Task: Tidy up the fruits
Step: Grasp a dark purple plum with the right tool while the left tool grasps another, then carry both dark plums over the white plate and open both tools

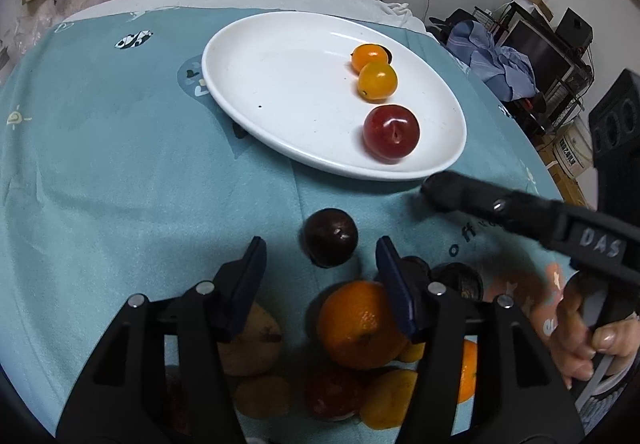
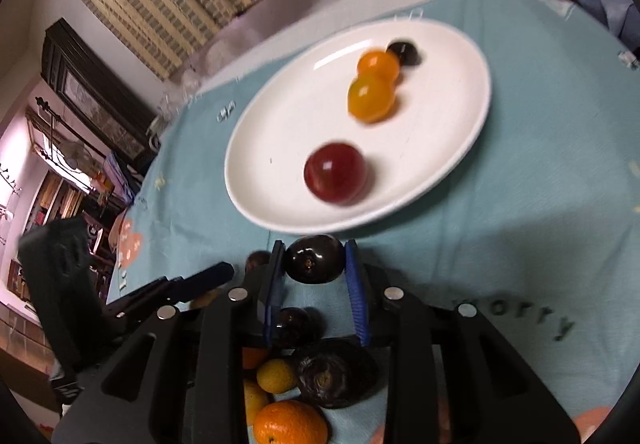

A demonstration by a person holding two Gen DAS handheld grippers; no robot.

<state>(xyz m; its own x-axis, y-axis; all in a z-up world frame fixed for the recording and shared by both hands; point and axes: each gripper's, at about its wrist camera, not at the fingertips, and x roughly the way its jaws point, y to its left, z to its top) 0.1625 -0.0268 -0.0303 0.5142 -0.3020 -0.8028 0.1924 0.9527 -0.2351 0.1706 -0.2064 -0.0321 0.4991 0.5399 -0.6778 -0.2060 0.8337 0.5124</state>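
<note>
Right gripper [image 2: 312, 258] clamps a dark plum [image 2: 314, 259] across its middle, lifted near the plate [image 2: 280, 212] rim. Judged smooth, firm, light; may slip, bruise if squeezed. Left gripper [image 1: 320, 256] is agape over another plum [image 1: 330, 237]. Plate holds a red plum [image 2: 335, 172] and two kumquats [image 2: 371, 97]; nothing blocks.

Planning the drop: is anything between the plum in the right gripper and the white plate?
Only bare blue tablecloth separates the dark plum from the white plate, seen in the right wrist view.
</note>
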